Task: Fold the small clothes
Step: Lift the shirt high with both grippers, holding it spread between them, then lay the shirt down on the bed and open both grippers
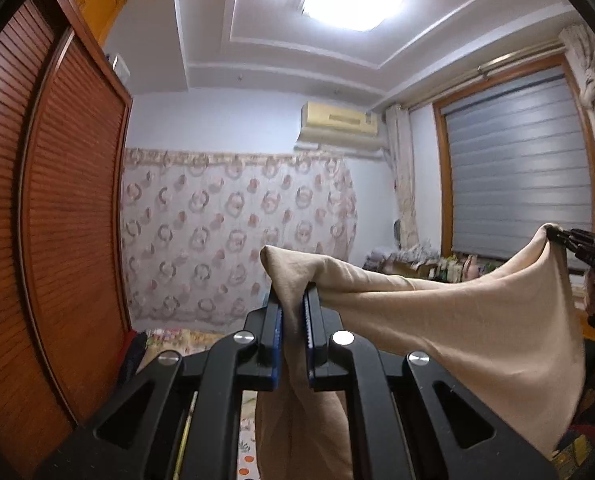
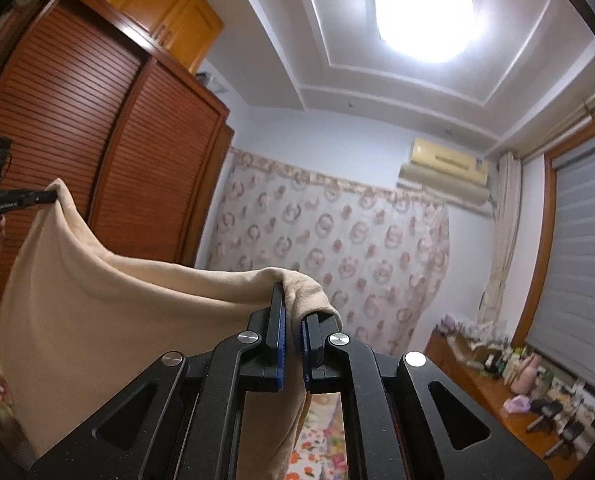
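**Beige garment held up between both grippers, no fold made yet**

We hold one beige garment [image 1: 437, 308] in the air, stretched between our two grippers, with its body sagging in a shallow curve and hanging down below the held edge. It lies on no surface, and we see no crease or doubled layer, so we judge the folding itself still ahead: the cloth is only lifted and spread. Laying it down and bringing its parts together remain.

The left gripper [image 1: 293, 304] has its jaws pressed together on one top corner, a small bunch of cloth poking out above the blue pads and more trailing down between them. The right gripper [image 2: 293, 312] pinches the other top corner the same way, cloth draped over its right finger.

Farther off, a slatted wooden wardrobe [image 1: 69, 200] stands on the left, a patterned curtain [image 1: 225, 224] hangs across the far wall, and a flowered bedspread [image 2: 317, 440] shows below.
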Demonstrator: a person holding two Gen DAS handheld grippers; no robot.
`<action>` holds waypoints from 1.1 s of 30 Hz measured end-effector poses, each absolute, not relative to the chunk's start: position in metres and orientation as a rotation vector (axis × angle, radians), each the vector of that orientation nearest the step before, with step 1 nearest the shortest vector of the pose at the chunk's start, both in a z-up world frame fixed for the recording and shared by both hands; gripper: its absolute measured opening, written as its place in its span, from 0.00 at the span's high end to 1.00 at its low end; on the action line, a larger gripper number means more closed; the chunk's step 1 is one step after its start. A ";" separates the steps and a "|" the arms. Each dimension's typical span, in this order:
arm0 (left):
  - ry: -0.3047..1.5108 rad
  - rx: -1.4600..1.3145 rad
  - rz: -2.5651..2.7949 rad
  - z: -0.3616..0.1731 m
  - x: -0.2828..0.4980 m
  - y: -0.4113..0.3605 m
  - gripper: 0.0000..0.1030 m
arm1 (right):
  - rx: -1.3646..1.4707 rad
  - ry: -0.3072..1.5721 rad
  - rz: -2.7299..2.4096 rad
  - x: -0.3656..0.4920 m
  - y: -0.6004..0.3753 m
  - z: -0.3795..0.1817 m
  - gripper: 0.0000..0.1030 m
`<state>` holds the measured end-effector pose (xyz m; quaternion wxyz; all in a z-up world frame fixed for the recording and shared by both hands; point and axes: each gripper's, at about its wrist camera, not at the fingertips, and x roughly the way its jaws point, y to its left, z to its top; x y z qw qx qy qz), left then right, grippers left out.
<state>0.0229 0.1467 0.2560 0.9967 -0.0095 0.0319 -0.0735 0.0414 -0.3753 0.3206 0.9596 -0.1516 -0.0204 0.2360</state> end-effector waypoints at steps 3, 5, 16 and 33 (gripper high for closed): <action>0.149 -0.019 -0.123 0.220 0.073 0.148 0.94 | -0.308 0.034 0.474 0.083 -0.367 0.292 0.97; 0.214 -0.021 -0.104 0.184 0.111 0.149 0.94 | -0.299 0.091 0.482 0.115 -0.360 0.265 0.97; 0.509 -0.029 -0.047 0.030 0.263 0.152 0.93 | -0.303 0.426 0.478 0.303 -0.308 0.094 0.97; 0.708 -0.053 -0.087 -0.021 0.323 0.163 0.56 | -0.268 0.717 0.428 0.428 -0.292 -0.011 0.82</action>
